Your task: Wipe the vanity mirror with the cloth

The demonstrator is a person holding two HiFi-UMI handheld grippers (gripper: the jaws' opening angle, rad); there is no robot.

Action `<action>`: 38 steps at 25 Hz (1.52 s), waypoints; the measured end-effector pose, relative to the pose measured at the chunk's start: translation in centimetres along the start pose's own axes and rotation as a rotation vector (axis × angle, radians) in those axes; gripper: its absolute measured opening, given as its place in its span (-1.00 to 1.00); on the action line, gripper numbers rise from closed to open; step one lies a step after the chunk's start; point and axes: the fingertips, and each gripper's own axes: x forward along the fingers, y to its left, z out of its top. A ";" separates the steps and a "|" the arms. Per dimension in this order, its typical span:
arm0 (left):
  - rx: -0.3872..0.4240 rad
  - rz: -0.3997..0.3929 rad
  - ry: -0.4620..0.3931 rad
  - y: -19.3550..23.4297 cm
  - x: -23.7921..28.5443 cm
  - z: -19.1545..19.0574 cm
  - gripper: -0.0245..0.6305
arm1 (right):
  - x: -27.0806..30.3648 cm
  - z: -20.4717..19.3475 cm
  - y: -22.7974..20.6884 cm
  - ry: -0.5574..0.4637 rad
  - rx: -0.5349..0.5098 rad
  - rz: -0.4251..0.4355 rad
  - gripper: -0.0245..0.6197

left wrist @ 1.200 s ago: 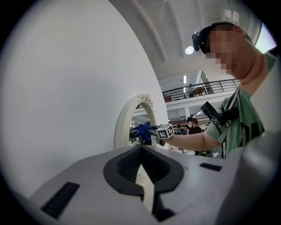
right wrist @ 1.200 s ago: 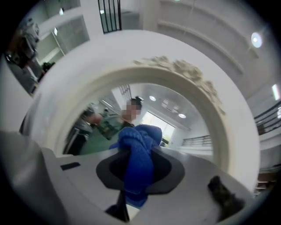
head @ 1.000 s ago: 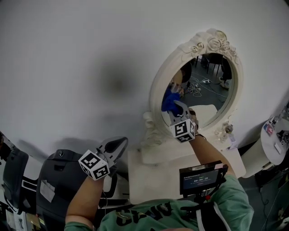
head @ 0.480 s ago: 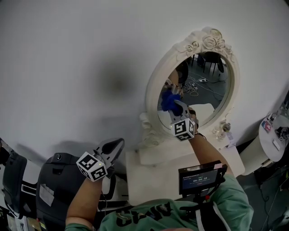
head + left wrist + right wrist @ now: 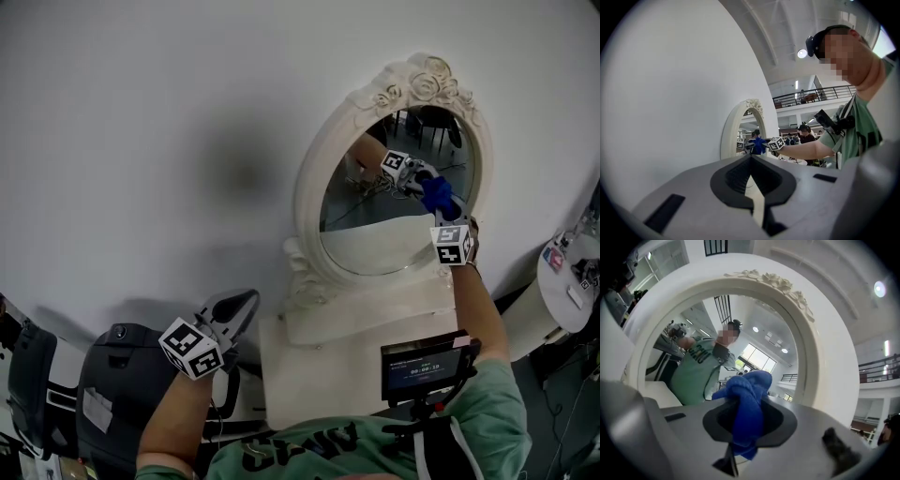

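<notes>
Clutter is crowding the lower left corner of the head view: a black bulky object (image 5: 111,380), too dark and too cut off by the picture's edge to name surely. Just right of it the left gripper (image 5: 246,302) is hanging in the air in front of the bare white wall (image 5: 141,122), well apart from the mirror. Its own view is showing the two jaws lying together, only a thin pale sliver between the pads and nothing caught there.

Further right the vanity mirror (image 5: 307,192) is standing upright on a white table (image 5: 323,370) against the wall, its oval frame topped with carved roses. The glass is reflecting a room with cables and chair legs, too small to read. The cloth (image 5: 436,194), blue and bunched, is pressing on the right part of the glass, near the frame's inner edge. The right gripper (image 5: 441,217) is clamping it: in that gripper's view the jaws are closing on the folds, which are bulging out above the pads and hiding the fingertips.

A small screen (image 5: 424,361) is sitting at the person's chest, its print unreadable. At the far right a round white stand (image 5: 574,309) is being cut off by the edge.
</notes>
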 end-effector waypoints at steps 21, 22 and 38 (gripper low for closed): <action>0.003 0.019 -0.001 -0.7 -1.8 0.0 -0.91 | -4.4 8.4 18.5 -0.239 -0.069 0.342 -0.71; 0.003 0.019 -0.002 -0.7 -1.9 0.0 -0.91 | -5.8 10.3 22.0 -0.265 -0.094 0.406 -0.71; -0.021 0.038 -0.017 -0.1 -2.8 -0.2 -0.91 | -5.5 10.9 26.6 -0.233 -0.166 0.460 -0.71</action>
